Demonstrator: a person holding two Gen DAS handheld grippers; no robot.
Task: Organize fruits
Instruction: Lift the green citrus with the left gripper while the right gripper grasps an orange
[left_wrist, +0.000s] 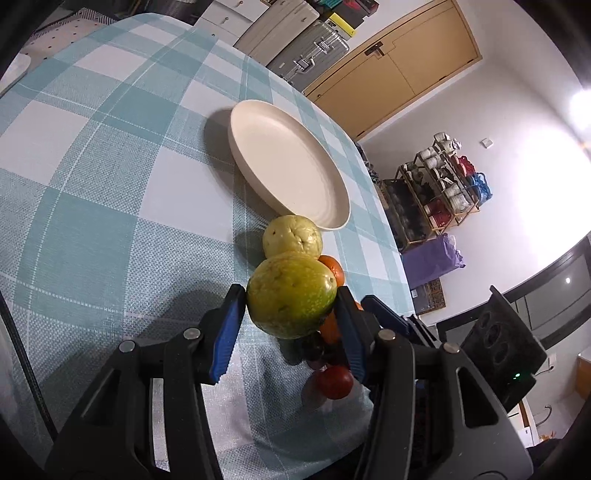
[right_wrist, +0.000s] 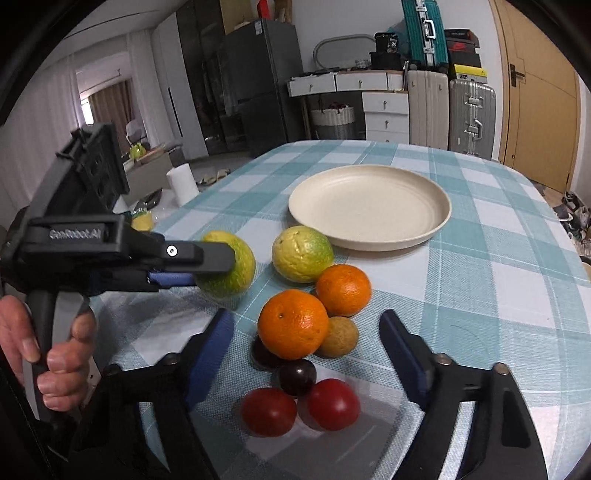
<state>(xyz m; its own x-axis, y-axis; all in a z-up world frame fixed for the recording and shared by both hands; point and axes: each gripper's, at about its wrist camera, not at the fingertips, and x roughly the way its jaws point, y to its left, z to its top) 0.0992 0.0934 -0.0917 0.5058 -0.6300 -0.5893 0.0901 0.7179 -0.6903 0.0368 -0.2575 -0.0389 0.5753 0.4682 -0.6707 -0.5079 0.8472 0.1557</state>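
A: Your left gripper (left_wrist: 291, 314) has its blue pads clamped on a round yellow-green guava (left_wrist: 291, 295), one pad on each side, and it's off the cloth.

B: And your right gripper (right_wrist: 306, 354) has its jaws spread apart, nothing pressed between them. They straddle the pile on the table: a big round orange (right_wrist: 293, 324) sits right in the gap.

A: Behind that, a second orange (right_wrist: 343, 290) touches it, with a small tan round fruit (right_wrist: 339, 336) tucked beside.

B: Nearer you, two red tomatoes (right_wrist: 301, 408) and a dark plum (right_wrist: 296, 376).

A: Another pale yellow-green guava (right_wrist: 302, 253) rests just beside the round cream plate (right_wrist: 369, 206), which holds no fruit.

B: All on the blue-and-white checked tablecloth (right_wrist: 480, 295). Your hand (right_wrist: 55, 358) grips the left handle.
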